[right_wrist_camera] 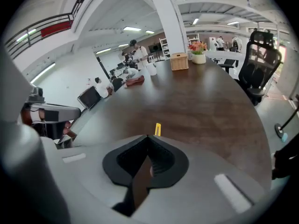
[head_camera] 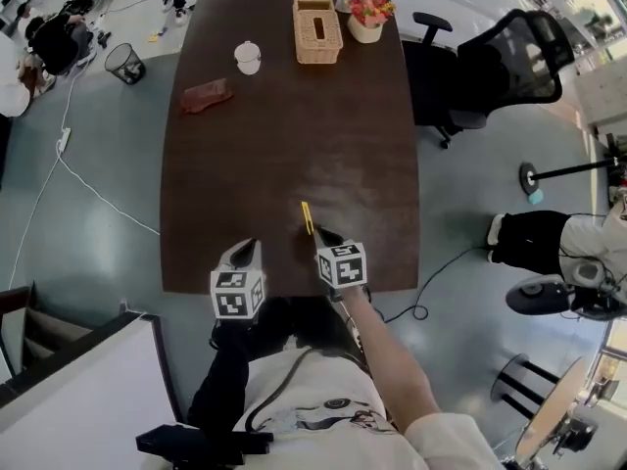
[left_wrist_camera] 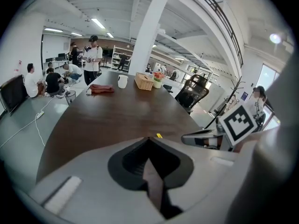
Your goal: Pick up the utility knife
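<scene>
A slim yellow utility knife (head_camera: pixel 307 217) lies on the dark wooden table (head_camera: pixel 294 135) close to its near edge. My right gripper (head_camera: pixel 328 240) sits just behind the knife's near end, jaws closed to a point with nothing seen between them. In the right gripper view only the knife's yellow tip (right_wrist_camera: pixel 158 129) shows, past the right gripper (right_wrist_camera: pixel 147 137) and slightly to the right. My left gripper (head_camera: pixel 245 255) hangs at the table's near edge to the left, also shut and empty. From the left gripper (left_wrist_camera: pixel 149 139) a speck of the knife (left_wrist_camera: pixel 159 135) is visible.
At the table's far end stand a wicker box (head_camera: pixel 317 25), a flower pot (head_camera: pixel 367 16), a white cup (head_camera: pixel 248 57) and a reddish cloth (head_camera: pixel 204 96). Black office chairs (head_camera: pixel 490 67) stand to the right. A waste bin (head_camera: pixel 124 64) and cables lie on the floor to the left.
</scene>
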Tool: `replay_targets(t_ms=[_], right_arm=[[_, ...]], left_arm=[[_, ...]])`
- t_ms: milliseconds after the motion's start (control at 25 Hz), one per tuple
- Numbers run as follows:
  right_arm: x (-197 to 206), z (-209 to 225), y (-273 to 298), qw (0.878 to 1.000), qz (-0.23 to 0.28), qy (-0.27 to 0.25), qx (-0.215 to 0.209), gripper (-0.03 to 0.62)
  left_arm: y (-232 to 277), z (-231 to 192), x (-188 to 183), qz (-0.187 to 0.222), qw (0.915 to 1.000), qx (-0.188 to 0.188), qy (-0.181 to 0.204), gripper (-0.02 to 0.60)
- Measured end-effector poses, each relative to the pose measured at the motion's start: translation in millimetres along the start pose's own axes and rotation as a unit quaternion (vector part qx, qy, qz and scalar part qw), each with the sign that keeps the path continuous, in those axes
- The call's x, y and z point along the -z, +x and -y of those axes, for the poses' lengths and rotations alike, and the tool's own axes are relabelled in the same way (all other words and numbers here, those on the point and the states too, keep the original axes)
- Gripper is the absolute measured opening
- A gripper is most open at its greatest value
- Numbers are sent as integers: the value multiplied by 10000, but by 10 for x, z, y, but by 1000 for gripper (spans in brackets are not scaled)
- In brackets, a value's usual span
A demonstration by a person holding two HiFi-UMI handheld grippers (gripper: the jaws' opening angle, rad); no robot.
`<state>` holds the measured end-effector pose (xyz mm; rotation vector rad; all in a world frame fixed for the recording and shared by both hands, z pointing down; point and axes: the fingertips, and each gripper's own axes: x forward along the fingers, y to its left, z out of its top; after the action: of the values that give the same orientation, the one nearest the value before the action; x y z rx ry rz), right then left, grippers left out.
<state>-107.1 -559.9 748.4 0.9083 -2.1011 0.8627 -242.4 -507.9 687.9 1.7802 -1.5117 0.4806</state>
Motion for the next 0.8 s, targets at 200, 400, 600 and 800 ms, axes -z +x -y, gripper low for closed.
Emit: replay_targets(t_ms=[200,400,600,800], right_arm=[[180,153,329,9984,-545,106,-93,51],[243,222,522,9962,-835,224,-77,52],[307,202,574,9949,-977,236,-39,58],[354,171,589,9937,-1106,180,-11,94]], left_arm=[[23,-48,48,-115,9998,13,-159,-2],[49,-78,75,-195,9995,36,-241,-2],[90,-89,104,-263,9993,74,-260,-2],[102,-63,80,-266,9993,146,-236,-2]])
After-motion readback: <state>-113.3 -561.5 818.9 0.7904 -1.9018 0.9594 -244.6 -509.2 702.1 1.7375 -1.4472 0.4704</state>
